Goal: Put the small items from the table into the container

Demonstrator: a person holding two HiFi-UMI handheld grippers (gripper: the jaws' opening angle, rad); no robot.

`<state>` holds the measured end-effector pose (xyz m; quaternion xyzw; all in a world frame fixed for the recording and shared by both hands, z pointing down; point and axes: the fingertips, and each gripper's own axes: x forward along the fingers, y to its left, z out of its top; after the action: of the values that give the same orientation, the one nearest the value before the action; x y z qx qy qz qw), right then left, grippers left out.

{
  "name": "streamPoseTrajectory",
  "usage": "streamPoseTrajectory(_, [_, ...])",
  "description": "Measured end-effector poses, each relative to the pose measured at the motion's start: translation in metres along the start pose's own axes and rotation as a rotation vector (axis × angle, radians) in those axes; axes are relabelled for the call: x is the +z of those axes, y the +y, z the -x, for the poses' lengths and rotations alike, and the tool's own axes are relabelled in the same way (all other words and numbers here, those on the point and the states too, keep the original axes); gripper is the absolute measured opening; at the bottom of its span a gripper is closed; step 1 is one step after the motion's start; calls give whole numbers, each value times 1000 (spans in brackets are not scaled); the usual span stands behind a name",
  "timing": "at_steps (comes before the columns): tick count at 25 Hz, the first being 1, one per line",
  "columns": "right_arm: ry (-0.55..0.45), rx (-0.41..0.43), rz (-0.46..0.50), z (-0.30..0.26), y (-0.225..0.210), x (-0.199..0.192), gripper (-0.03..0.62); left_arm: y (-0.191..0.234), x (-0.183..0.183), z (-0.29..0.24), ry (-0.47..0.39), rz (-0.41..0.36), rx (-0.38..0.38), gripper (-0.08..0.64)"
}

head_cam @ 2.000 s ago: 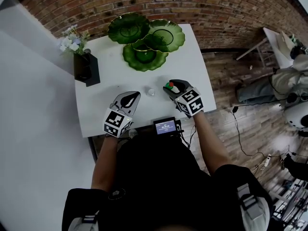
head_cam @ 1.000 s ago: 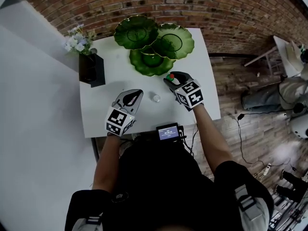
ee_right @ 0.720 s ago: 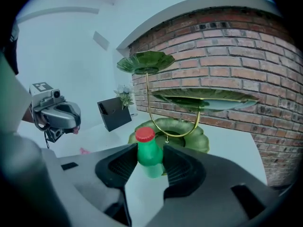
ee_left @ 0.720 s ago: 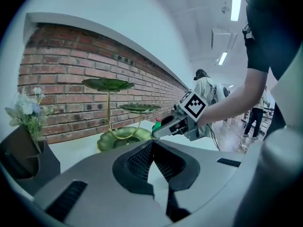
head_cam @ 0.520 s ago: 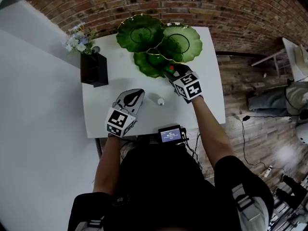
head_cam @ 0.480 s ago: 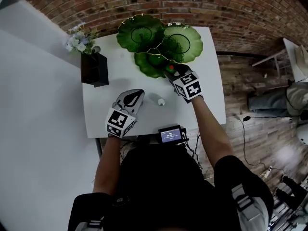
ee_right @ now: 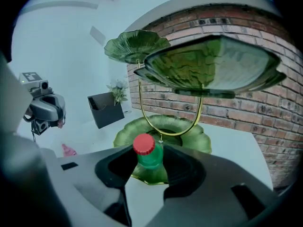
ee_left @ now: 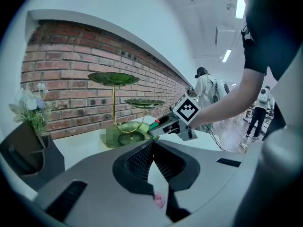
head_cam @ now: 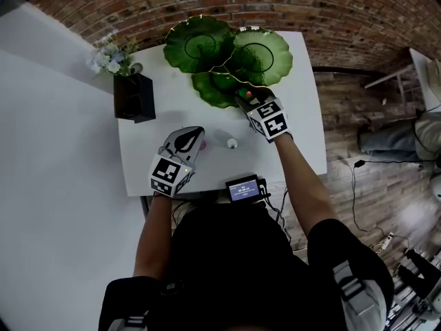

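Note:
My right gripper is shut on a small green bottle with a red cap. It hangs over the near rim of the lowest plate of a green three-tier leaf stand. My left gripper rests low over the table's front left, jaws shut, with a small pink piece showing between them. A small white item lies on the white table between the two grippers. Another pink item lies on the table near the left gripper.
A black vase with pale flowers stands at the table's left back. A small device with a lit screen sits at the front edge. A brick wall runs behind the stand. People stand in the room to the right.
My right gripper has carried the bottle away from me, from mid-table to the front rim of the lowest plate. The left gripper has stayed put.

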<state>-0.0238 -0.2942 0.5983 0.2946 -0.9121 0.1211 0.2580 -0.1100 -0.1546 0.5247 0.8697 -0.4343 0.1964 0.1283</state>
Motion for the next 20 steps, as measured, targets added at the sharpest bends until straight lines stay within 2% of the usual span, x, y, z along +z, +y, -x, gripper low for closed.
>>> streamPoseTrajectory(8, [85, -5, 47, 0, 6, -22, 178, -4, 5, -5, -11, -12, -24, 9])
streamPoseTrajectory(16, [123, -18, 16, -1, 4, -27, 179, -5, 3, -2, -8, -14, -19, 9])
streamPoseTrajectory(20, [125, 11, -3, 0, 9, -28, 184, -6, 1, 2, -8, -17, -16, 9])
